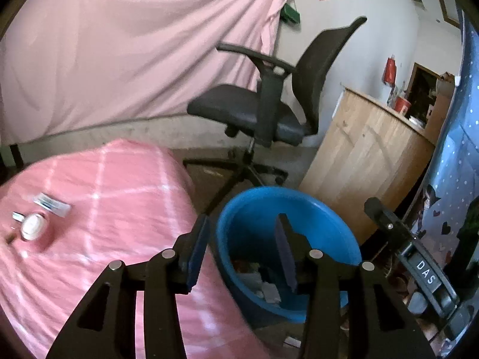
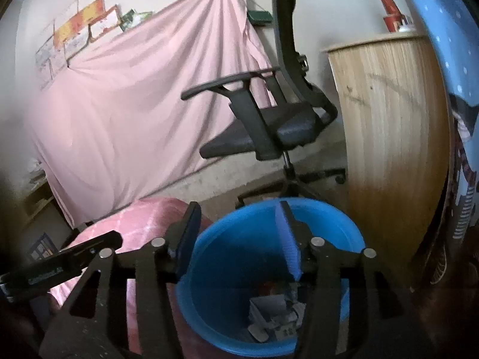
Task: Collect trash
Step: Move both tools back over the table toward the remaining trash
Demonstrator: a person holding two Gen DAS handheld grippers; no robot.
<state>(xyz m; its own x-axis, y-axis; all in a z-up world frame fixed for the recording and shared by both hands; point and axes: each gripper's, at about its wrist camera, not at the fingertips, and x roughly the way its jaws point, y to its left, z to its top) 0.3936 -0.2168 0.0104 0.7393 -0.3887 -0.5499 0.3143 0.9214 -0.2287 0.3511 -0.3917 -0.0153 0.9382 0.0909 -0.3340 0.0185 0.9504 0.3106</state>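
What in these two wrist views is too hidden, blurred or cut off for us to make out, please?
- Trash in the blue bin: right wrist view, partly behind the open right gripper; pieces unidentifiable.
- Small items on the pink cloth: left wrist view, motion-blurred; the white round thing and the flat packet unreadable.
- Bin bottom: left wrist view, hidden behind the left gripper.

a blue bin (image 2: 329, 233) stands upright on the floor, crumpled paper trash (image 2: 275, 314) inside.
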